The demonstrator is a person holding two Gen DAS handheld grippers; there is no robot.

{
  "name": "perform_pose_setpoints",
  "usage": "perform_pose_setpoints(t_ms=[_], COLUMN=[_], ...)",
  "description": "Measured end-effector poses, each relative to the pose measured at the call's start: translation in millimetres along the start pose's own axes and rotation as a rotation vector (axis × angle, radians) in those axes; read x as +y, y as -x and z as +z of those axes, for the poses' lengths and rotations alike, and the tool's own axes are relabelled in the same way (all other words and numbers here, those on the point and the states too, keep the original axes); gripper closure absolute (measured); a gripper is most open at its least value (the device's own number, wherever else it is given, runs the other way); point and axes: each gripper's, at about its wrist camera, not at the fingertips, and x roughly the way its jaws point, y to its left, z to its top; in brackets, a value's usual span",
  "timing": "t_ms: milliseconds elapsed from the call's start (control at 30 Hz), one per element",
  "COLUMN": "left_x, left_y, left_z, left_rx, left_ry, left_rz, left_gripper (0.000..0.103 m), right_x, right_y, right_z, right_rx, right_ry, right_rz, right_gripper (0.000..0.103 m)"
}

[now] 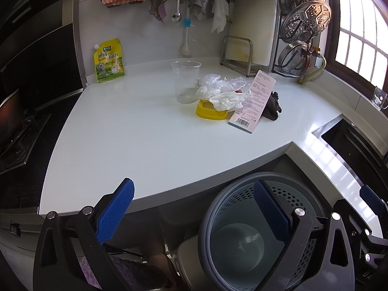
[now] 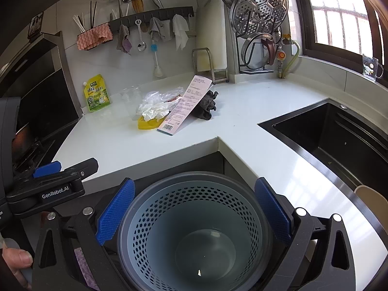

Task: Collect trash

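**Two open claws above a nearly empty bin, trash waiting on the counter**

Nearest of all is the right claw [image 2: 194,215]. Its two blue pads are spread wide apart and hold nothing. Right under it, on the floor, sits the round grey trash bin [image 2: 194,230]. It has a wall full of little holes. The bin is almost empty. Only one tiny pale scrap [image 2: 199,272] lies on its bottom.

The left claw [image 1: 194,215] is wide open too, with nothing between its pads. It hangs over the near edge of the white counter [image 1: 135,145], with the bin below it on the right. A thumb [image 2: 18,258] shows at the near left edge of the right view.

Farther back, near the middle of the counter, the trash lies in one small pile. The closest piece is a pink paper slip with a barcode [image 1: 252,103]. It leans up against the pile. Just left of it is a low yellow tub [image 1: 209,112]. Crumpled white tissue [image 1: 228,99] sits over the tub, so what is inside cannot be seen. Behind the tissue is a scrunched clear plastic bag [image 1: 218,83] with something red peeking out. A clear plastic cup [image 1: 185,81] stands upright, touching the left side of the pile. It looks empty. A dark crumpled cloth [image 1: 274,105] lies on the right of the slip.

Far left, a yellow pouch [image 1: 109,60] stands against the wall. On the right, a black sink [image 2: 339,135] is set into the counter.
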Motion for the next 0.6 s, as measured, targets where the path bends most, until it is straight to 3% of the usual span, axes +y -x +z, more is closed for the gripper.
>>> perform_pose_setpoints(t_ms=[600], left_x=[10], left_y=[-4], left_z=[1], left_rx=[-0.001], left_ry=[0.005], left_rz=[0.008], left_gripper=[0.006], right_x=[1], right_y=[-6], right_z=[0], right_rx=[0.002], right_ry=[0.001], right_rz=[-0.020], right_gripper=[0.008])
